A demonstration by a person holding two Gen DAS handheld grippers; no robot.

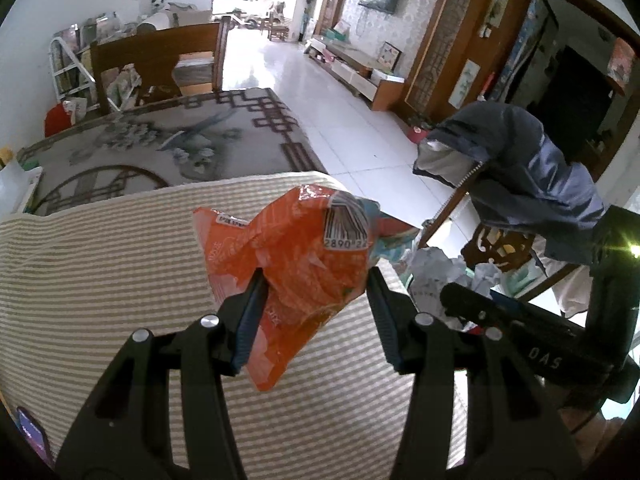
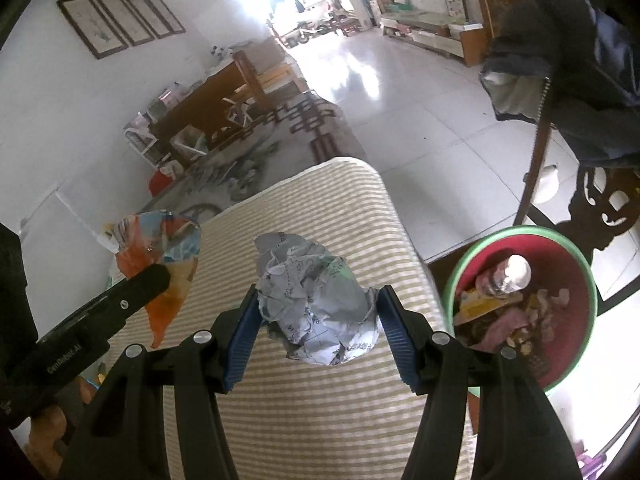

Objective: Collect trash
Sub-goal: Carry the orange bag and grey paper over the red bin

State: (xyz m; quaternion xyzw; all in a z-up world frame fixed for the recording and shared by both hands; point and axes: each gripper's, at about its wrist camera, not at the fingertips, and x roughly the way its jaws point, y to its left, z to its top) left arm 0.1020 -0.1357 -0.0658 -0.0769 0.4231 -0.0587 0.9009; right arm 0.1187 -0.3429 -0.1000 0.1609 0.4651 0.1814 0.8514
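My left gripper [image 1: 316, 280] is shut on a crumpled orange snack wrapper [image 1: 296, 256] with a barcode, held above a striped cushion [image 1: 120, 280]. My right gripper [image 2: 316, 300] is shut on a crumpled ball of grey-white paper [image 2: 316, 300], also above the striped cushion [image 2: 320, 420]. In the right wrist view the left gripper [image 2: 132, 300] and its wrapper [image 2: 160, 256] are to the left. In the left wrist view the right gripper [image 1: 500, 312] and its paper ball [image 1: 436, 276] are to the right. A red bin with a green rim [image 2: 520, 308], holding trash, stands to the right of the cushion.
A blue jacket [image 1: 520, 176] hangs on a dark wooden chair [image 2: 600, 208] by the bin. A patterned rug [image 1: 160, 144] lies beyond the cushion, with a wooden chair [image 1: 160, 64] behind it. White tiled floor [image 1: 360, 128] runs to the right.
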